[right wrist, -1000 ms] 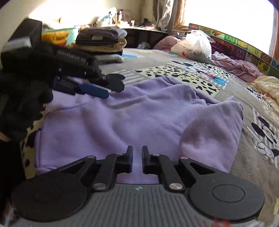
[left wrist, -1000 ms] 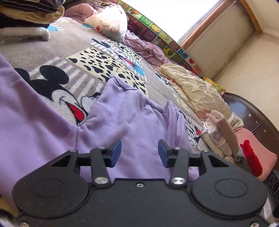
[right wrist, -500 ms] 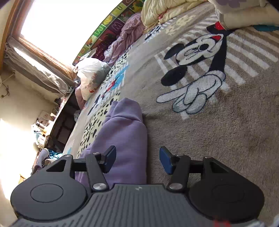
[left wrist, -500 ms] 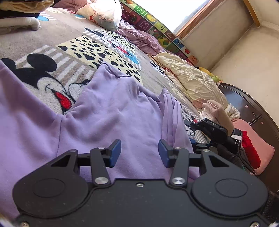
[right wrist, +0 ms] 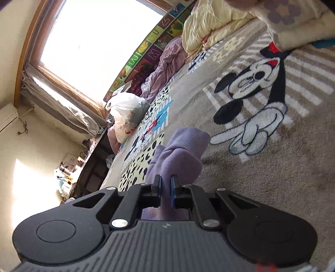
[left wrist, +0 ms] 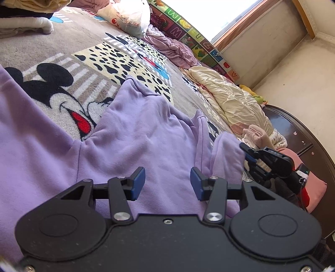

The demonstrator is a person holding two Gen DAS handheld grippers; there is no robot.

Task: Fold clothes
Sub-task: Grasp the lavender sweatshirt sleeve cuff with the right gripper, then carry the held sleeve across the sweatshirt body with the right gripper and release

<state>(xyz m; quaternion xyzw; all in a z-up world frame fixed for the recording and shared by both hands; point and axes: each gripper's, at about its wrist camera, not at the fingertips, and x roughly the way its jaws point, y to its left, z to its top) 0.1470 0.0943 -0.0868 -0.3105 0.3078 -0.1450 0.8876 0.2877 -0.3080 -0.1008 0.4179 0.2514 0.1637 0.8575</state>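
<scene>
- Lilac sweatshirt (left wrist: 136, 134) lies spread on the cartoon-mouse blanket (left wrist: 83, 69) covering the bed; in the left wrist view it fills the frame from 9 o'clock through the centre, one sleeve running toward 3 o'clock.
- Left tongs (left wrist: 167, 182) hover just over the sweatshirt body at 6 o'clock of that view; jaws stand partly apart, blue pads (left wrist: 139, 180) clear of the cloth, nothing between them.
- Right tongs (right wrist: 165, 187) are pinched tight on the sleeve; a thin fold of lilac fabric sits between the pads; the ribbed cuff (right wrist: 188, 138) bunches up just beyond the tips toward 12 o'clock.
- Same grip shows in the left wrist view at 3 o'clock: the right tongs (left wrist: 248, 153) meet the sleeve end (left wrist: 228, 154), which stands lifted off the blanket; the hand behind them is dark and partly hidden.
- Right wrist view is rolled strongly; the window (right wrist: 94, 35) sits at 11 o'clock, the blanket's mouse figure (right wrist: 253, 98) at 2 o'clock.
- White plastic bag (left wrist: 127, 16) at 12 o'clock of the left view; crumpled mauve cloth (left wrist: 171, 48) just beside it; cream quilt (left wrist: 228, 100) at 2 o'clock; alphabet play mat (left wrist: 194, 35) stands along the bed's far edge under the window.
- Stack of folded clothes (left wrist: 25, 18) at 11 o'clock, well apart from the sweatshirt.
</scene>
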